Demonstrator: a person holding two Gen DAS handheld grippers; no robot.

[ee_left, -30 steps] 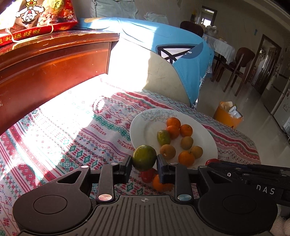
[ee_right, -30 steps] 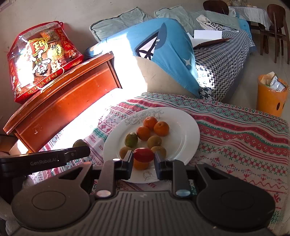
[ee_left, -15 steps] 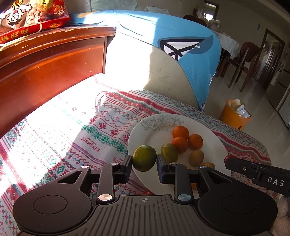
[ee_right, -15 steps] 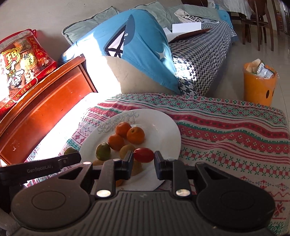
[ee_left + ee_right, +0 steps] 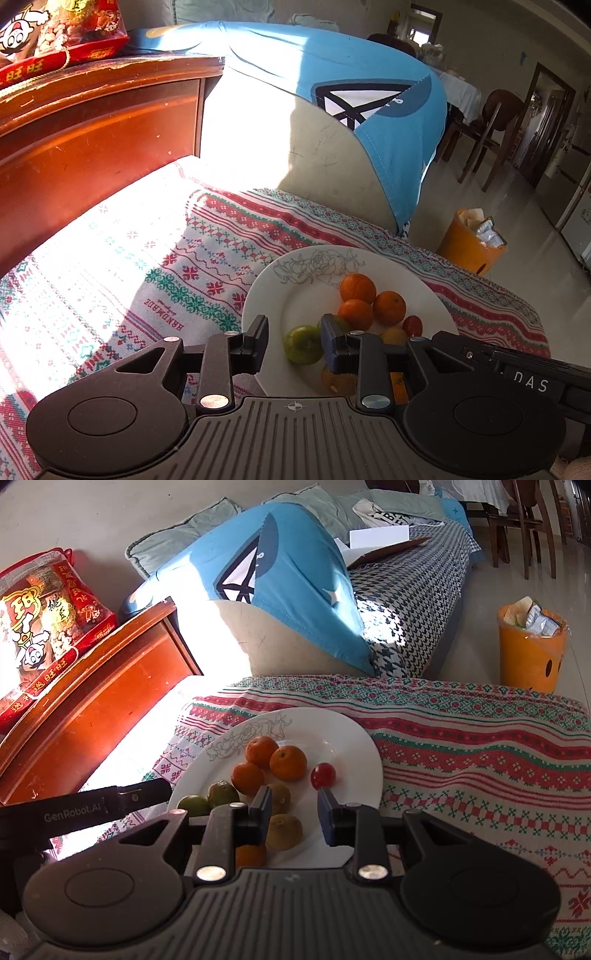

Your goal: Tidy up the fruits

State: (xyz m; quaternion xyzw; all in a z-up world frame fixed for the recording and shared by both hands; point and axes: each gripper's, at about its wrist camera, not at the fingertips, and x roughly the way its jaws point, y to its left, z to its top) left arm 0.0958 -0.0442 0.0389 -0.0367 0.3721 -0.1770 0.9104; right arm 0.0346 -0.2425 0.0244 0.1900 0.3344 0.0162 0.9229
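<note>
While the left gripper [image 5: 294, 339] hangs over the plate [image 5: 273, 295] with fingers apart, the green fruit [image 5: 303, 344] lies between them on the plate; best lift straight up so neither finger nudges it into the oranges [image 5: 357, 288]. Half a second ago those fingers clamped it.

From the right wrist, the right gripper [image 5: 293, 812] is likewise spread, and the red tomato [image 5: 323, 774] it held earlier rests just ahead, seemingly on the plate [image 5: 354, 738]; withdraw without rolling it.
</note>
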